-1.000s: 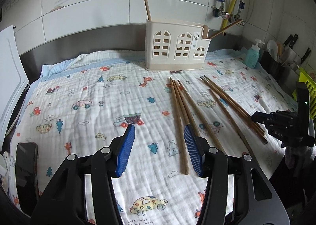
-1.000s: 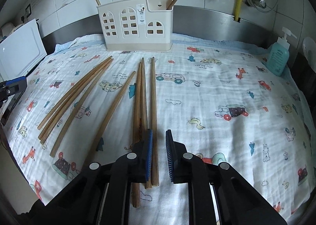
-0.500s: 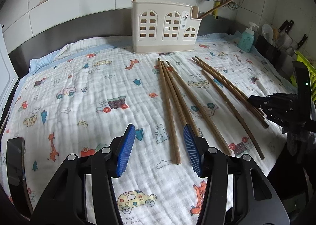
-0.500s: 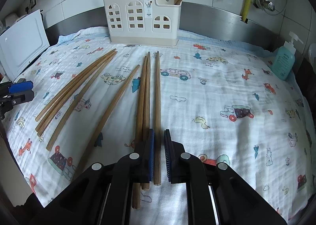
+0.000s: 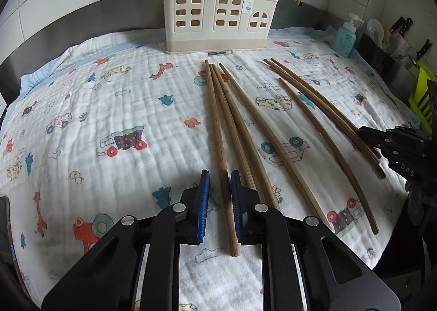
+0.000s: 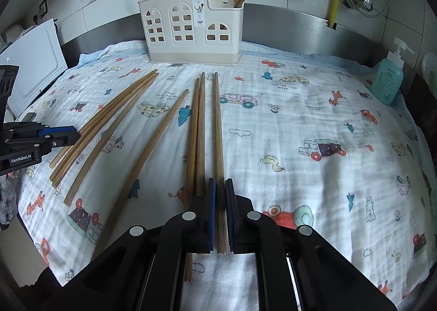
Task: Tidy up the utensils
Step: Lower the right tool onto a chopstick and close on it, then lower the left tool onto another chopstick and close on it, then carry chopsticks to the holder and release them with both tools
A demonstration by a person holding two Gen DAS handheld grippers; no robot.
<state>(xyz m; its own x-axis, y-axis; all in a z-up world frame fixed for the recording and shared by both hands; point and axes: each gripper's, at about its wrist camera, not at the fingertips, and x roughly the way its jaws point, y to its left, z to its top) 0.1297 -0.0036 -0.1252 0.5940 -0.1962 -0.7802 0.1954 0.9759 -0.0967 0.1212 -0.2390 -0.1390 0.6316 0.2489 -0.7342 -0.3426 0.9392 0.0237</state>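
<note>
Several long wooden chopsticks [image 5: 275, 141] lie on a printed cloth [image 5: 109, 109] in front of a cream utensil holder [image 5: 218, 10], which has two sticks standing in it. My left gripper [image 5: 220, 182] has its blue pads narrowed around the leftmost chopstick [image 5: 217, 130] near its end, with a small gap on each side. My right gripper [image 6: 220, 188] is closed on the rightmost chopstick [image 6: 218, 130] of a group of three. The holder [image 6: 191, 29] stands at the back in the right wrist view too. Each gripper shows at the edge of the other's view.
A teal soap bottle [image 6: 387, 79] stands at the cloth's back right. Knives and a green rack [image 5: 420, 98] are at the far right. A white board [image 6: 32, 65] leans at the left. Steel backsplash and tiled wall lie behind the holder.
My left gripper moved forward and right and narrowed its jaws around the leftmost chopstick. My right gripper closed a little more on its chopstick and edged forward.
</note>
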